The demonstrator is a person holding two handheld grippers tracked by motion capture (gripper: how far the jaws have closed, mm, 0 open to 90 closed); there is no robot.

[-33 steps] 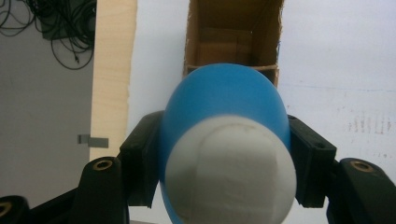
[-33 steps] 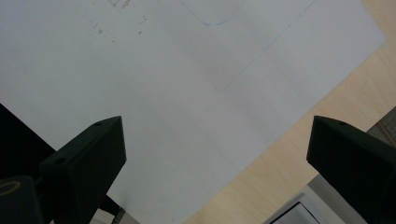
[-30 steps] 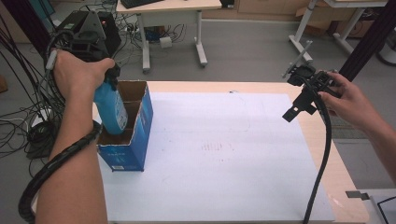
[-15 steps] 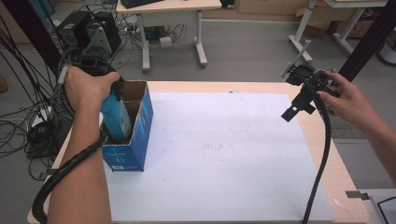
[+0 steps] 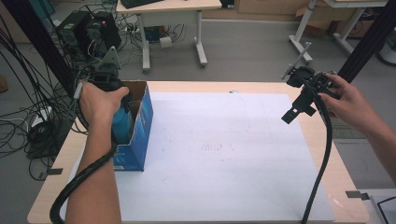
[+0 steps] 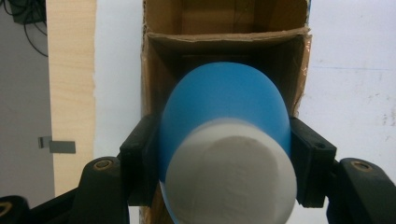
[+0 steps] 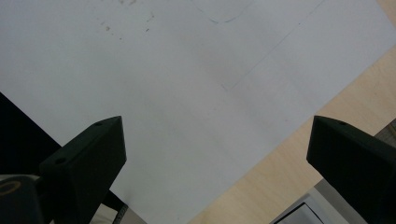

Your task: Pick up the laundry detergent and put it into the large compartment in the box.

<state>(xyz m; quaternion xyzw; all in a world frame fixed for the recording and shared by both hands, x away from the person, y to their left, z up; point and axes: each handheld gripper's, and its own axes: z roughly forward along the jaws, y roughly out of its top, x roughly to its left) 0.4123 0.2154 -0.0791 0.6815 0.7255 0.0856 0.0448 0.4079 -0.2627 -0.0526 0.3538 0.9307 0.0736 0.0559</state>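
Blue plastic bottle with a white cap (image 6: 224,140): clamped between the two black jaws of the left gripper (image 6: 224,168), one jaw pressed against each side of its body. In the left gripper view its long axis runs straight away from the camera, white cap nearest the lens, blue body pointing down into the open brown cardboard box with blue printed sides (image 6: 224,42) directly beyond the jaws. In the high view the bottle (image 5: 122,125) stands roughly upright, lower part inside the box (image 5: 140,130), under the person's left hand (image 5: 100,100).

Right gripper (image 7: 215,163): jaws set wide apart, nothing between them, held above the table's far right portion by the right hand (image 5: 348,100); it (image 5: 299,105) is well apart from the box.

Surface: light wooden table (image 5: 327,186) covered by a large white sheet (image 5: 224,154) bearing faint pencil lines and scuffs. Below the right gripper's jaws lie the sheet's edge (image 7: 187,93) and bare wood.

Room: grey floor, a white-legged desk (image 5: 168,9) beyond the table, computer equipment and tangled cables (image 5: 28,93) at the far left.

Hidden: the bottle's base and the box floor cannot be seen; any label on the bottle is unreadable.
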